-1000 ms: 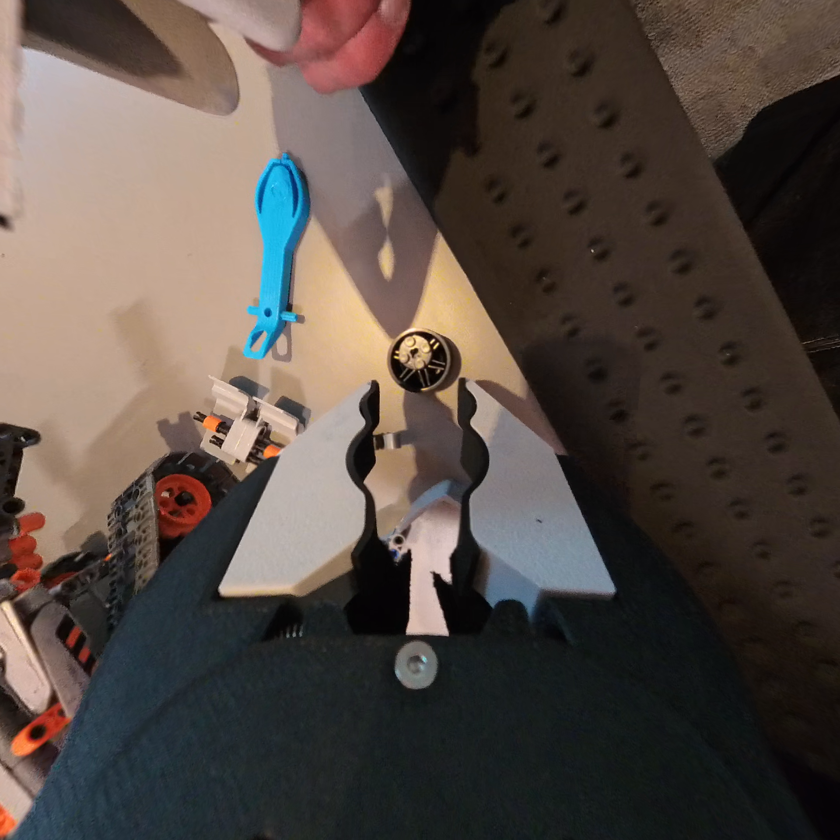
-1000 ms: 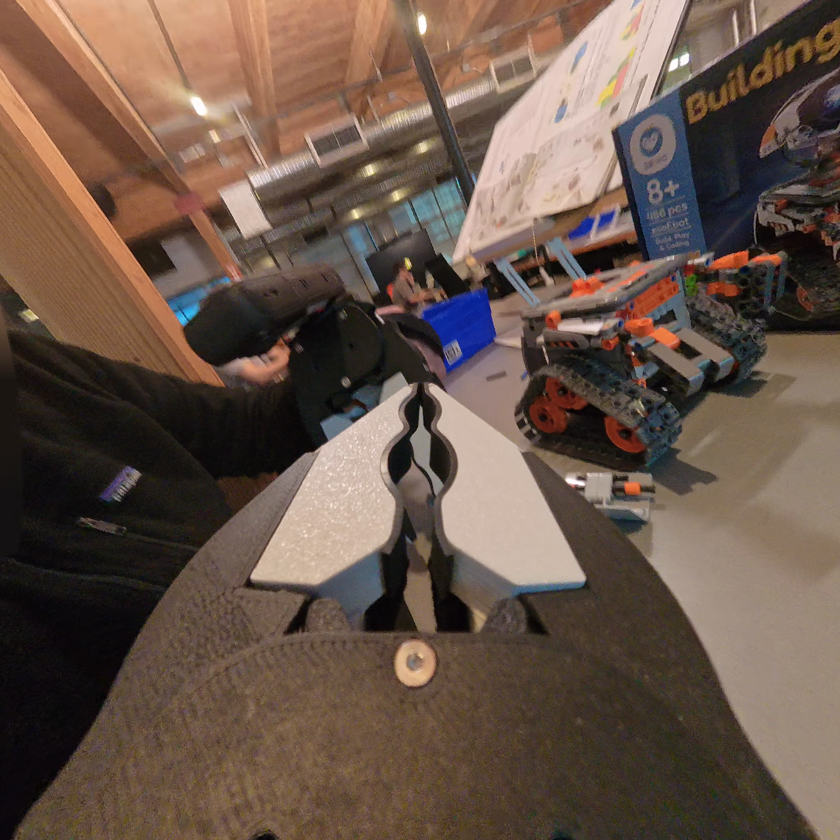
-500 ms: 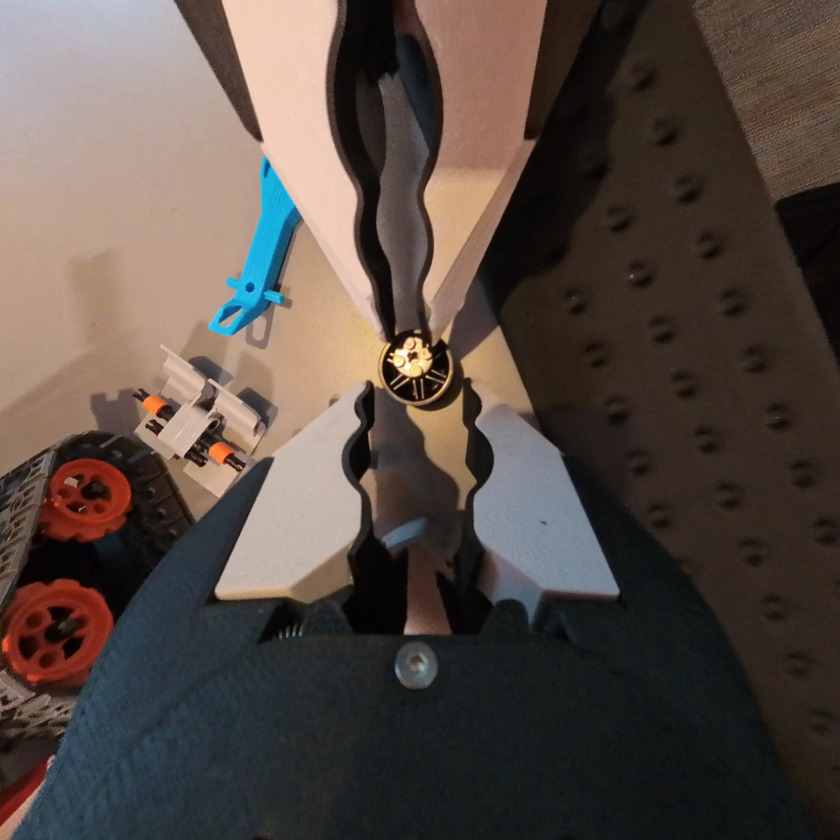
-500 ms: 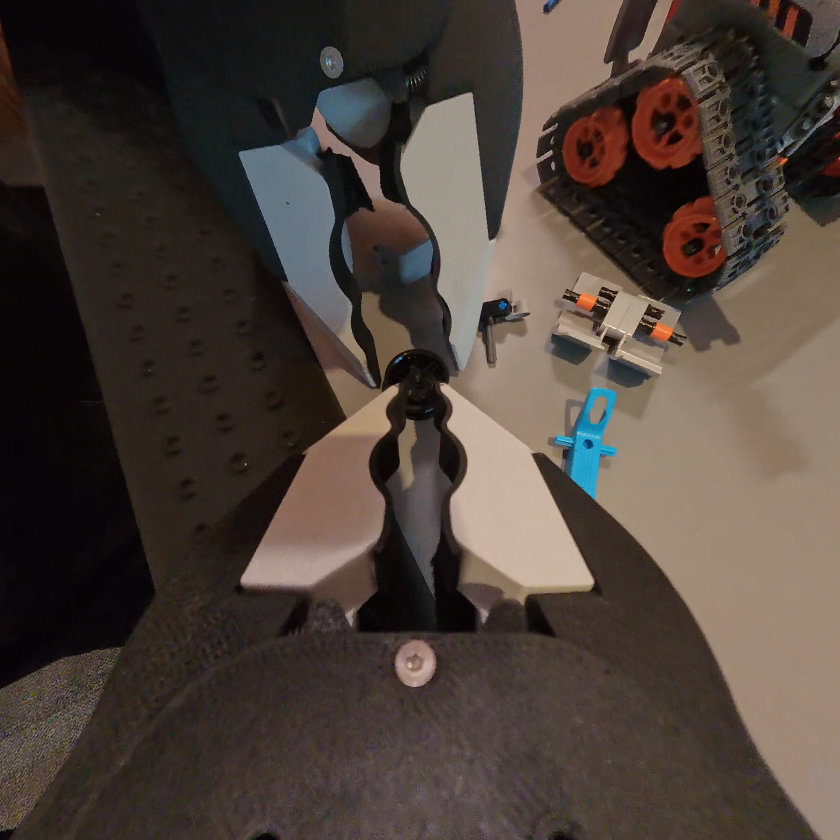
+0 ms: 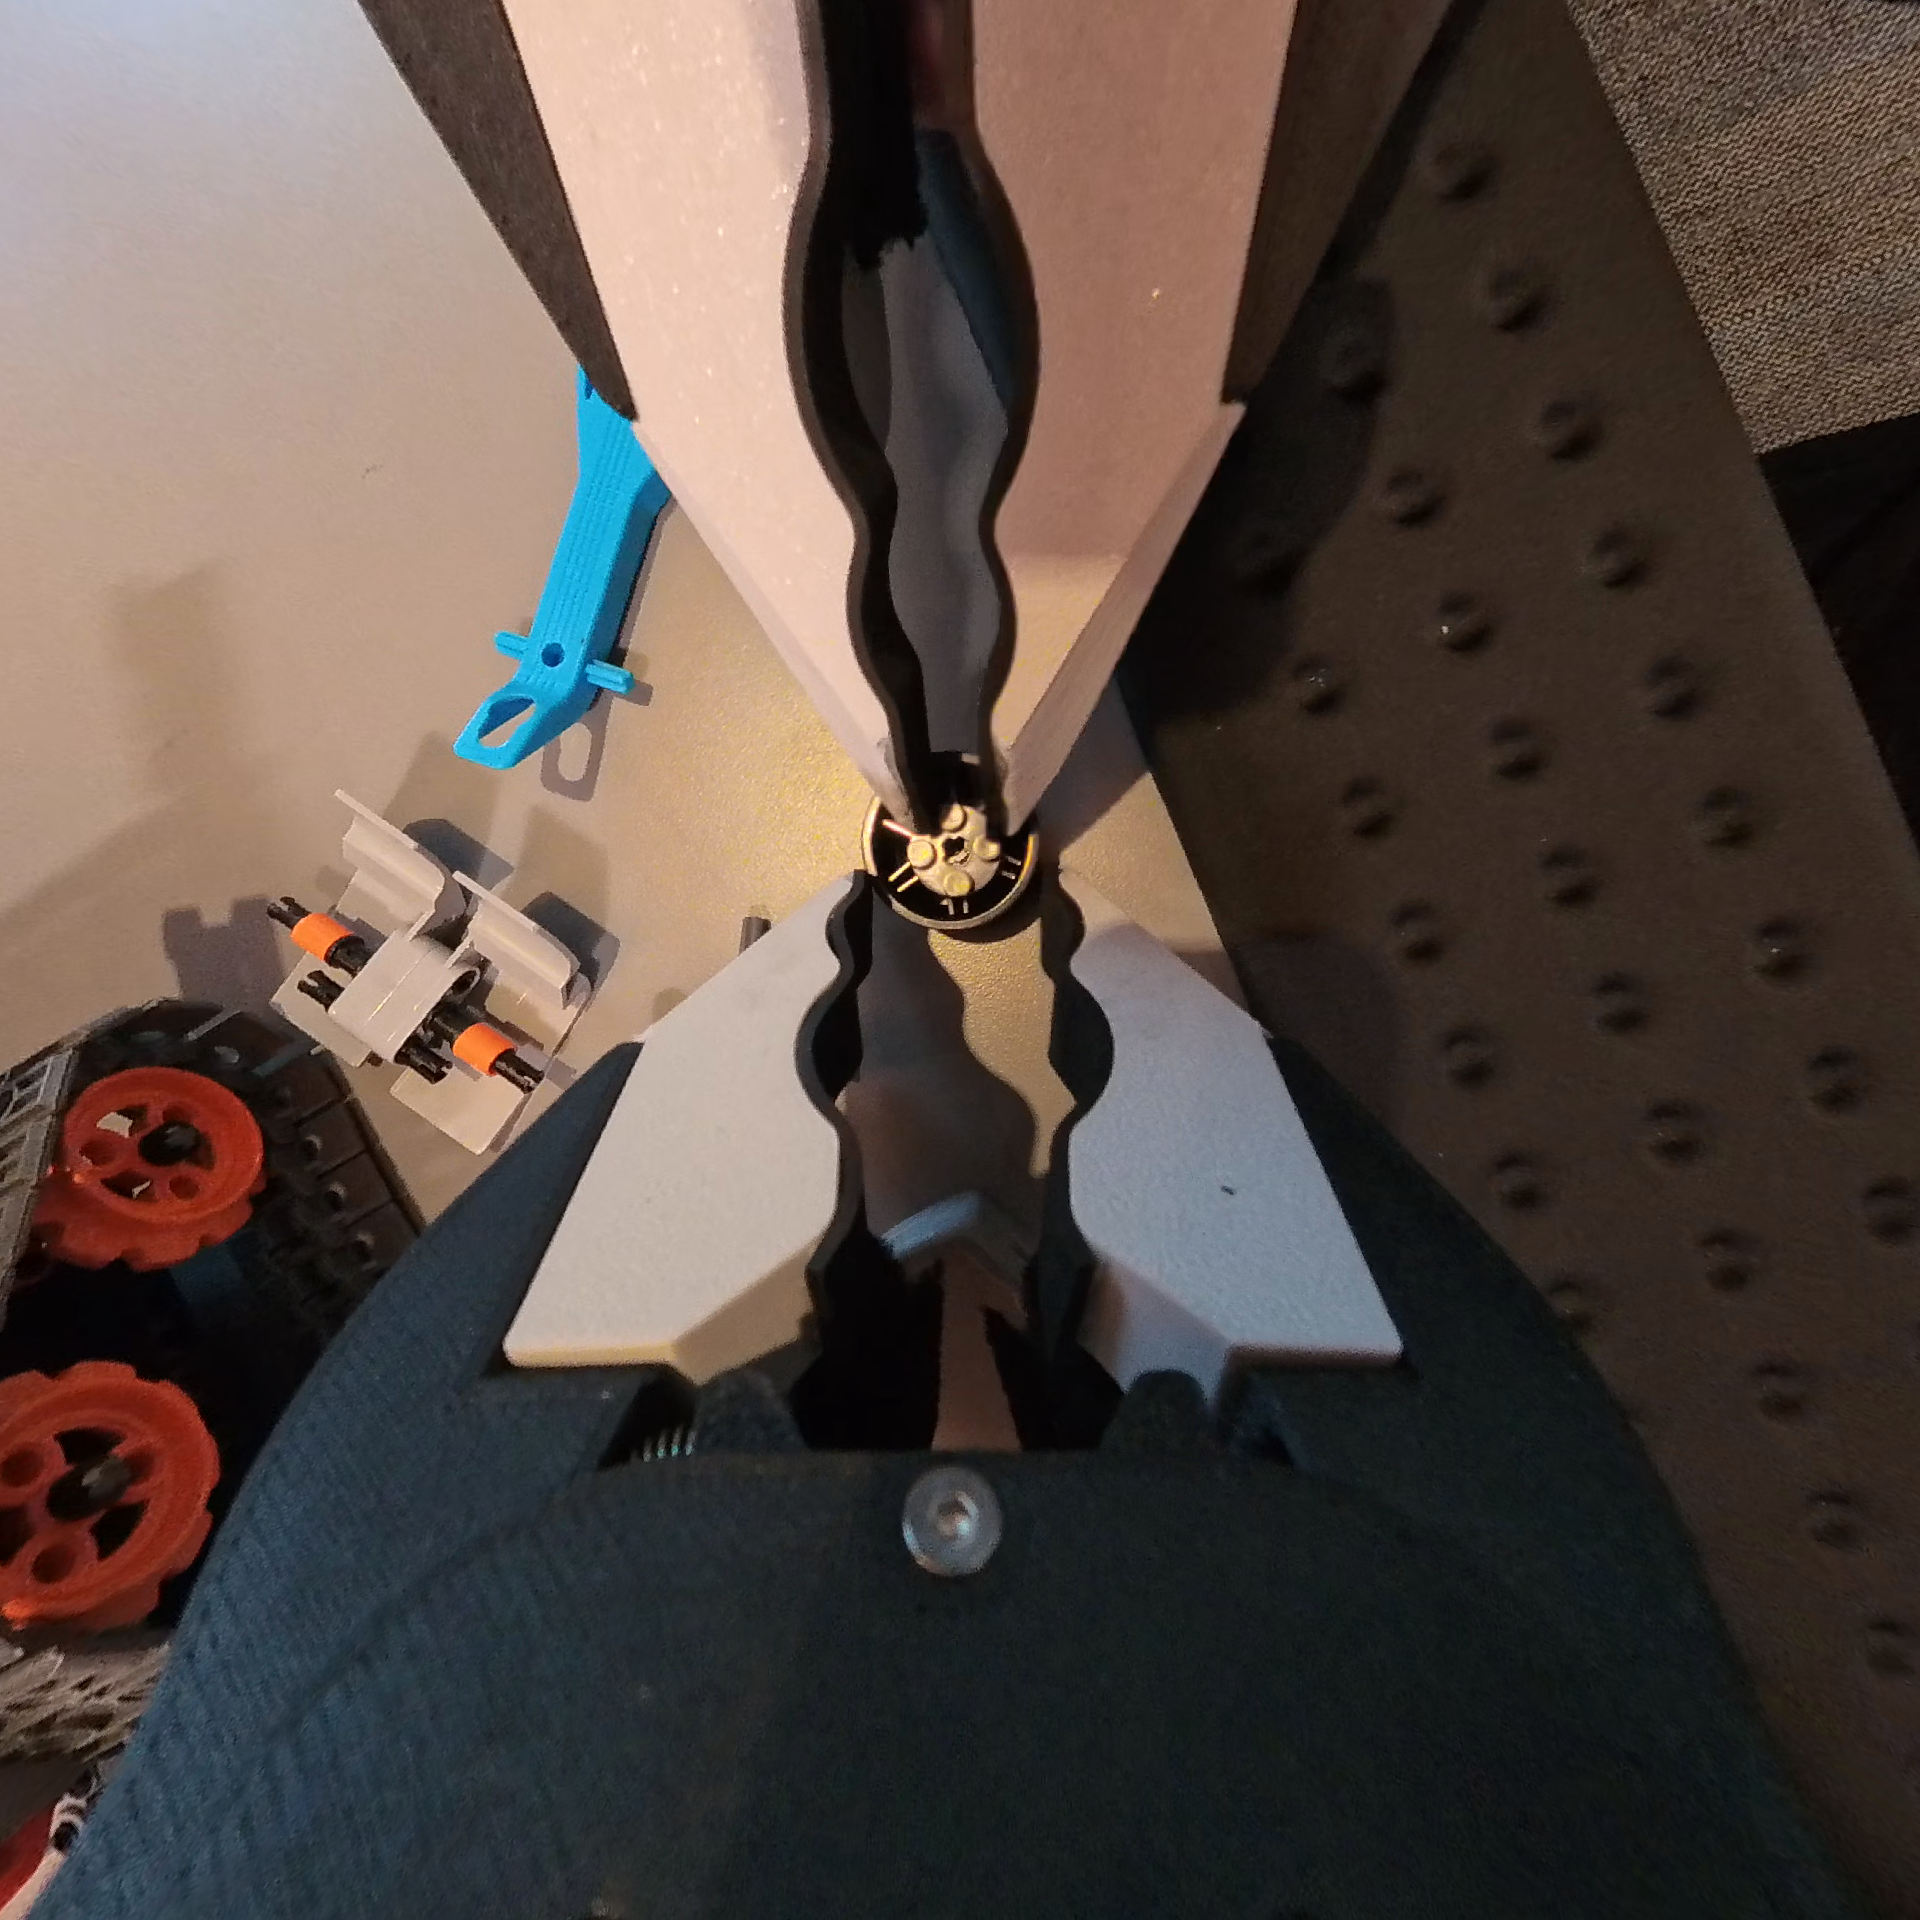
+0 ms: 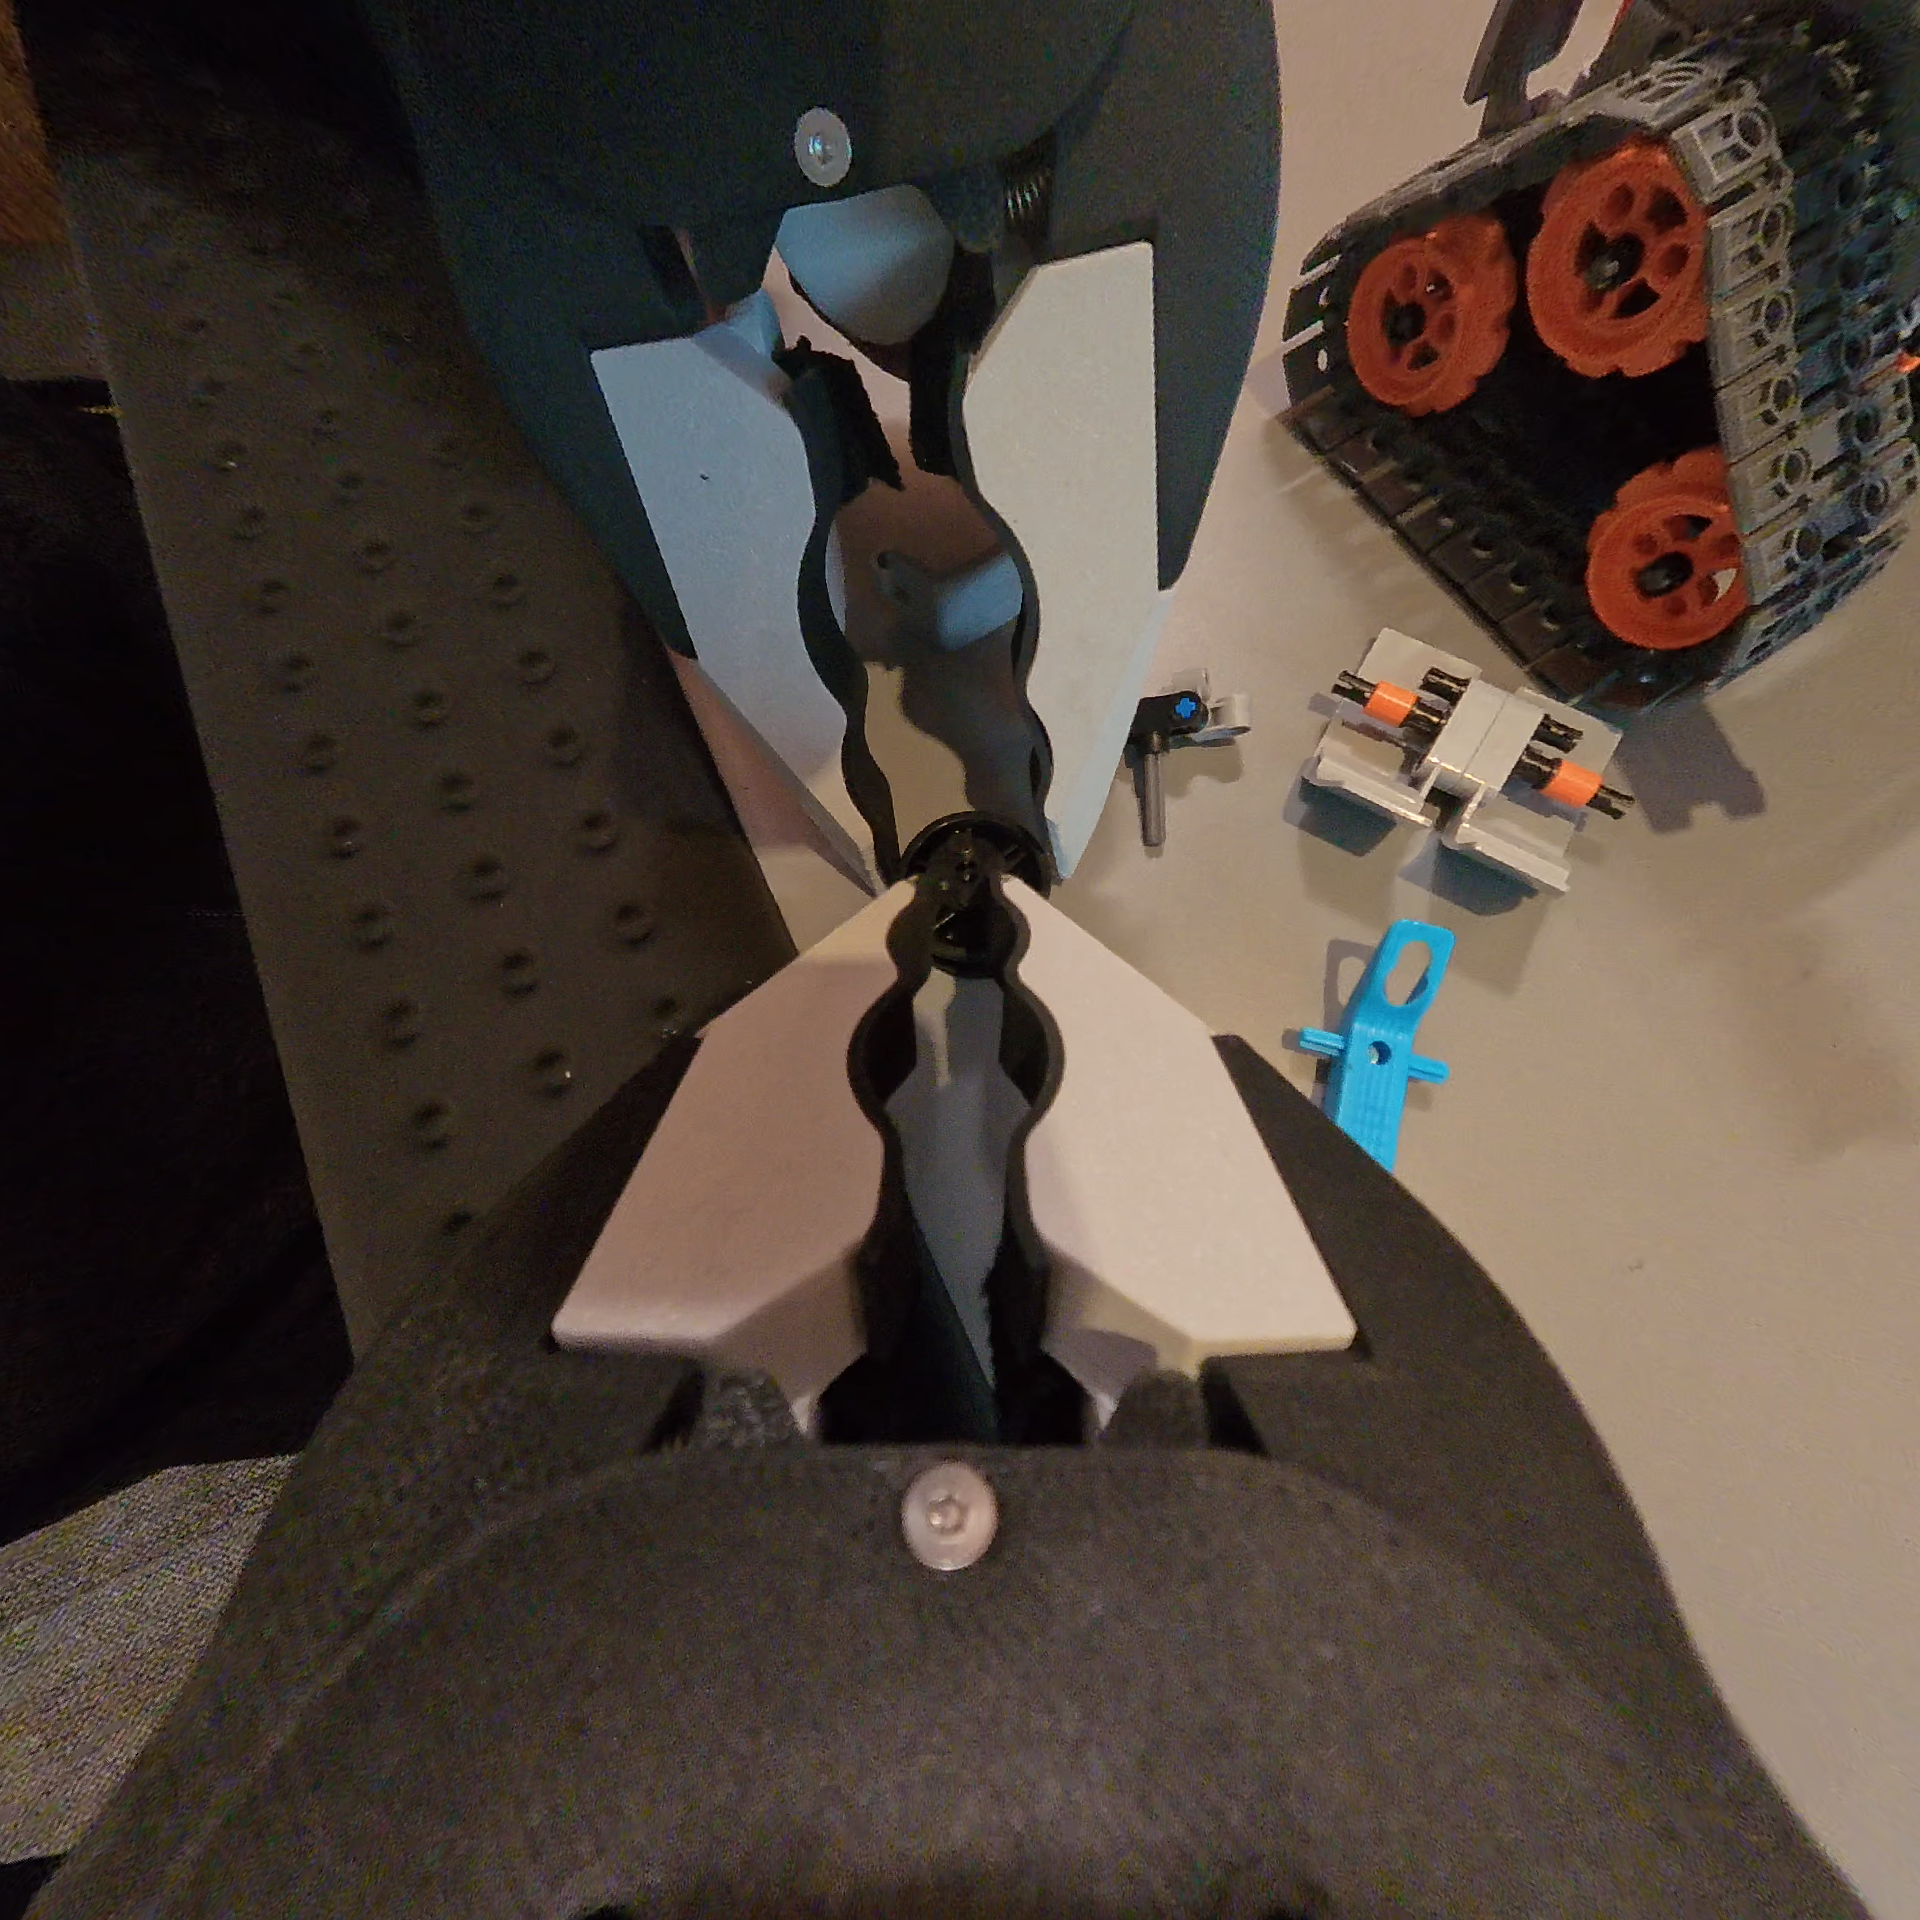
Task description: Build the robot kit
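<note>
between right gripper [image 6: 961,904] fingertips, black wheel [image 5: 951,862]

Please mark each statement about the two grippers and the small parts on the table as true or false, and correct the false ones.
1. The right gripper is closed on the small black wheel. True.
2. The left gripper is shut. False: its jaws stand open, just short of the wheel.
3. The blue tool lies on the table beside the right gripper. True.
4. The tracked vehicle has green wheels. False: they are orange.
5. The grey assembly lies on top of the vehicle. False: it lies on the table.
</note>
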